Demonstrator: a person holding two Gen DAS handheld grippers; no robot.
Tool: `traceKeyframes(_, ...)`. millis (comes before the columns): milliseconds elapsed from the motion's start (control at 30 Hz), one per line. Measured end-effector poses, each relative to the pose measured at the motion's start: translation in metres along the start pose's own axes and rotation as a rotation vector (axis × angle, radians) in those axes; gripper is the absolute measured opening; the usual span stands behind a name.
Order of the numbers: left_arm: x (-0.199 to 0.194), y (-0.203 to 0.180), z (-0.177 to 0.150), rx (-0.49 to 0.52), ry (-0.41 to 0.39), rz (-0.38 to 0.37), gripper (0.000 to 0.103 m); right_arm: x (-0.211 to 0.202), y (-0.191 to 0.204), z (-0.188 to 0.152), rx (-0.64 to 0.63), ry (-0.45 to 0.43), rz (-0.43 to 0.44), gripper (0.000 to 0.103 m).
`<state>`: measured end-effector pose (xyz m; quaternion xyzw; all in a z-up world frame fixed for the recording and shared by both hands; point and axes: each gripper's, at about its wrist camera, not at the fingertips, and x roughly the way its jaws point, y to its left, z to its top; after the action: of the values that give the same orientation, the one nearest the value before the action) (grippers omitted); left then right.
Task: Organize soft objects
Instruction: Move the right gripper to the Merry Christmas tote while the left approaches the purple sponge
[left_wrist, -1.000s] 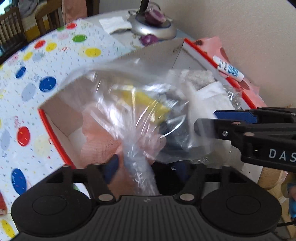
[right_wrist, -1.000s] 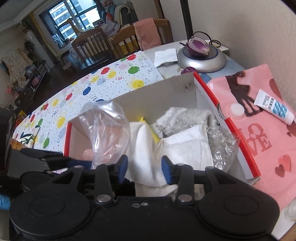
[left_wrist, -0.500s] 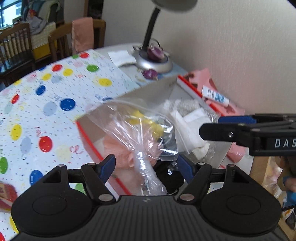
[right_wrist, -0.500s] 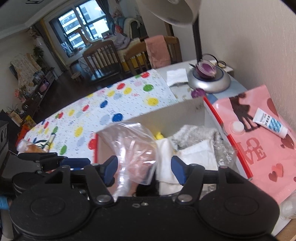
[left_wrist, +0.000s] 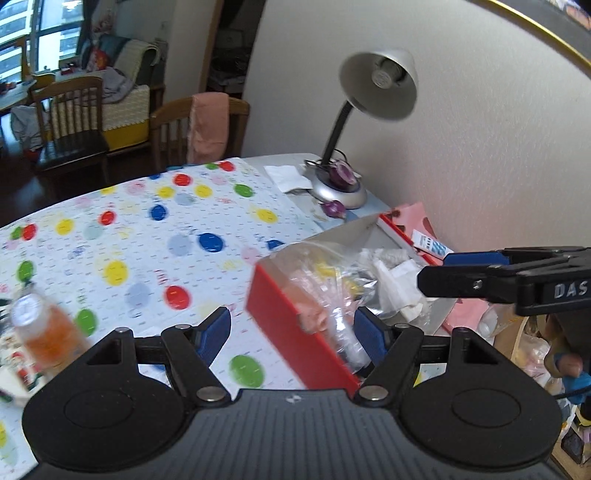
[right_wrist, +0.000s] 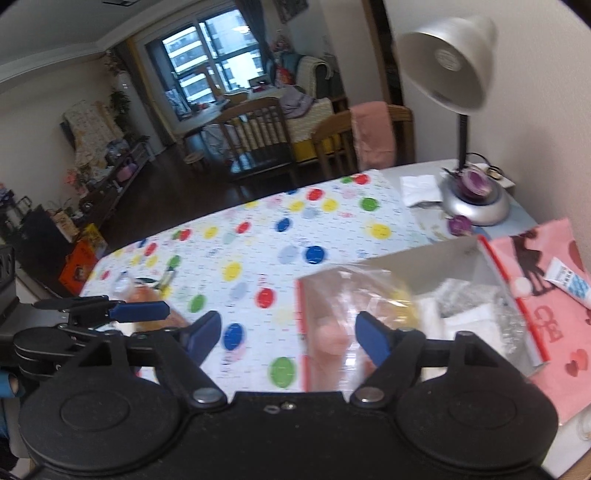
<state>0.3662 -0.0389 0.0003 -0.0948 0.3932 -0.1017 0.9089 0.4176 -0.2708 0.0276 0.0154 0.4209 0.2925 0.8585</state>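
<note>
A red-sided cardboard box (left_wrist: 291, 325) (right_wrist: 506, 288) stands on the dotted tablecloth near the wall. In it lie a clear plastic bag (left_wrist: 325, 273) (right_wrist: 354, 295), a pink soft thing (left_wrist: 314, 317), white cloth (left_wrist: 399, 277) (right_wrist: 469, 317) and bubble wrap (right_wrist: 513, 325). My left gripper (left_wrist: 291, 334) is open and empty, above and in front of the box. My right gripper (right_wrist: 286, 334) is open and empty, above the box's left edge; it also shows in the left wrist view (left_wrist: 476, 269).
A silver desk lamp (left_wrist: 376, 85) (right_wrist: 450, 59) stands at the table's far right by the wall. A pink bag (right_wrist: 554, 258) with a white tube (right_wrist: 569, 282) lies right of the box. An orange bottle (left_wrist: 44, 328) stands at the left. Chairs (right_wrist: 258, 136) are beyond the table.
Both grippers have opened wide, let go of the plastic bag and drawn back and up from the box. The bag now rests in the box.
</note>
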Motion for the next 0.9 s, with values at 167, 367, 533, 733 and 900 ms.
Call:
traceKeyframes(167,-0.038,0.036,-0.021,-0.022,-0.039,0.060,0.079,0.005,0.048,-0.003,-0.046,0.007,0.040,0.083)
traceKeyframes(367,-0.075,0.092,-0.045,-0.105,-0.062,0.102,0.084,0.022,0.102,-0.009,-0.063,0.042,0.108,0.090)
traceKeyframes(533,-0.096,0.135,-0.067,-0.146,-0.075,0.155,0.090,0.038,0.150,-0.014,-0.115,0.068,0.131,0.094)
traceKeyframes(733,-0.110,0.180,-0.096,-0.205,-0.081,0.195,0.094,0.064,0.202,-0.021,-0.160,0.113,0.155,0.096)
traceKeyframes(900,-0.121,0.209,-0.111,-0.254,-0.123,0.220,0.103,0.090,0.240,-0.026,-0.197,0.156,0.181,0.096)
